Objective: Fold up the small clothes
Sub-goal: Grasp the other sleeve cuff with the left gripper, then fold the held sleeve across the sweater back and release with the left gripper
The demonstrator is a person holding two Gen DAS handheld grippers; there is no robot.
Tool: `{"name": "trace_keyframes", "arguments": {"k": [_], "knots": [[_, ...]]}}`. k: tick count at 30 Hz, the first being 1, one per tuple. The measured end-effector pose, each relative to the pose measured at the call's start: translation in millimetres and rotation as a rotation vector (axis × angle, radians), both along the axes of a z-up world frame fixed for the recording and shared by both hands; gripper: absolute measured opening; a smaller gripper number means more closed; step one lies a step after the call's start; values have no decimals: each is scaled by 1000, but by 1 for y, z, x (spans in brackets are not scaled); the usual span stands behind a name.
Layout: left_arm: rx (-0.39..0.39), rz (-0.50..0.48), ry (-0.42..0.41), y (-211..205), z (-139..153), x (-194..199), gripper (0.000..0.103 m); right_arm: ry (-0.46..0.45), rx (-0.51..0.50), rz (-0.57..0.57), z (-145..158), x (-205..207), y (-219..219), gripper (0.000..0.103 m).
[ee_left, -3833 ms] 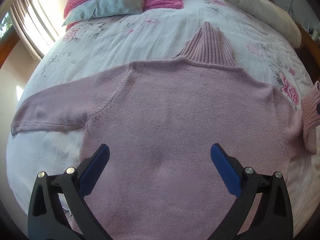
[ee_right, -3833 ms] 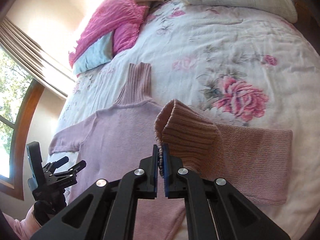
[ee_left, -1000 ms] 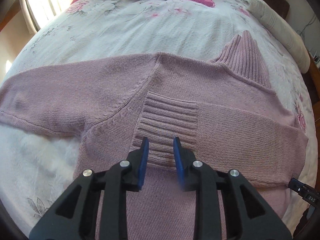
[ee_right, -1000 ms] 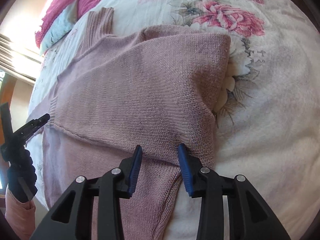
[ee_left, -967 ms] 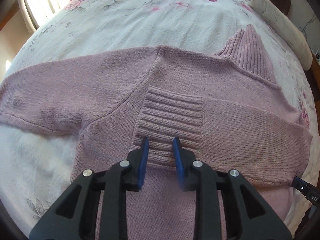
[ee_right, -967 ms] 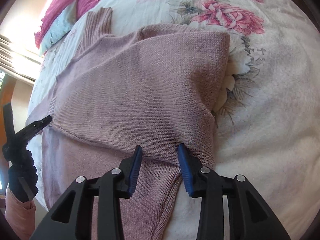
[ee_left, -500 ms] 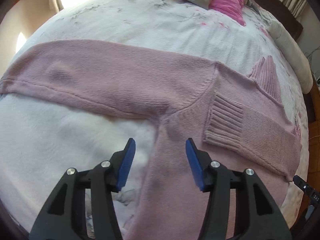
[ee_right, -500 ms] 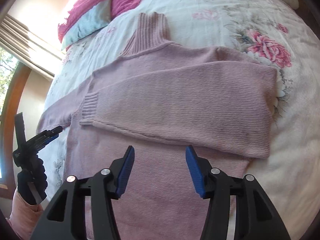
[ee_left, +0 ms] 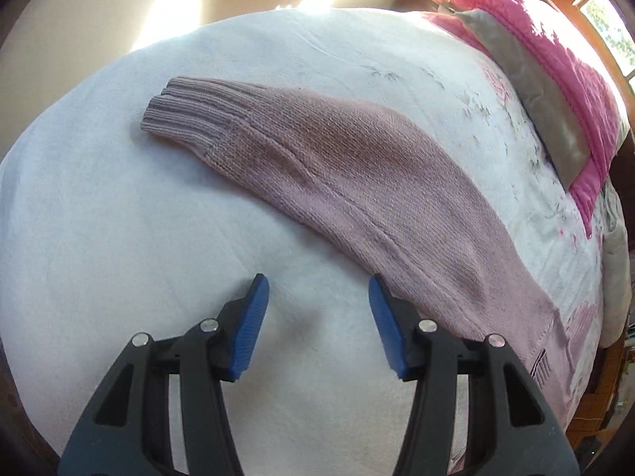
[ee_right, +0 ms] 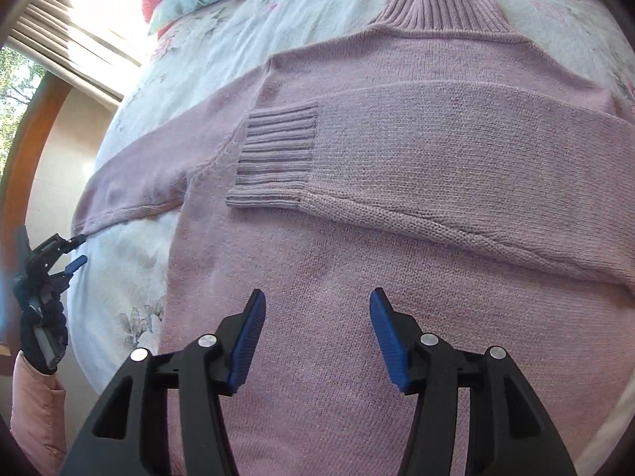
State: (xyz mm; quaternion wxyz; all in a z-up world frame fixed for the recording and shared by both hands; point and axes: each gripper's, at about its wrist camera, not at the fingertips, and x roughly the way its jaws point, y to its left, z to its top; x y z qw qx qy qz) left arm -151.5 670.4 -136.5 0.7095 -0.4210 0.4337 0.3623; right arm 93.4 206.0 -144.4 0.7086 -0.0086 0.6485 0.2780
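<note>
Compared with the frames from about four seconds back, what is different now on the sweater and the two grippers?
The right gripper let go of the right sleeve's cuff; that sleeve now lies folded across the sweater body, jaws open. The left gripper swung left, off the body, to the outstretched left sleeve, open and empty. That sleeve stays unfolded, the collar flat on the bedspread.

1. The left gripper hangs over the white bedspread, its blue-padded jaws spread wide with nothing between them.
2. A pink knit sweater sleeve lies flat and stretched out on the bed, its ribbed cuff at the far left end.
3. The right blue pad sits just beside the sleeve's lower edge.
4. A grey pillow and a bright pink pillow lie at the far right.
</note>
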Motion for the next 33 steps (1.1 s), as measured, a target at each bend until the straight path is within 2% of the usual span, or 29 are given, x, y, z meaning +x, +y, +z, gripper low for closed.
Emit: {"name": "trace_keyframes", "arguments": {"k": [7, 13, 16, 17, 18, 20, 22, 25, 29, 33], "knots": [[-16, 55, -72, 54, -10, 0, 52, -17, -59, -41, -10, 3, 11, 55], [-19, 108, -140, 87, -14, -1, 50, -19, -59, -97, -21, 9, 13, 55], [8, 141, -177, 97, -9, -2, 40, -25, -66, -106, -28, 11, 15, 55], [9, 142, -187, 99, -8, -2, 28, -28, -68, -107, -29, 10, 16, 57], [8, 133, -191, 98, -6, -1, 16, -31, -66, -106, -29, 10, 18, 58], [34, 115, -213, 93, 4, 2, 11, -33, -63, -99, -30, 10, 22, 66], [101, 82, -233, 82, 21, 6, 10, -41, -76, -80, -31, 9, 27, 70], [168, 22, -255, 63, 45, 21, 9, -61, -109, -44, -29, 8, 34, 71], [206, -82, -288, 32, 67, 46, 9, -51, -88, -64, -23, 11, 24, 58], [224, -183, -299, -8, 77, 78, 9, -62, -80, -88, -9, 13, 1, 56]]}}
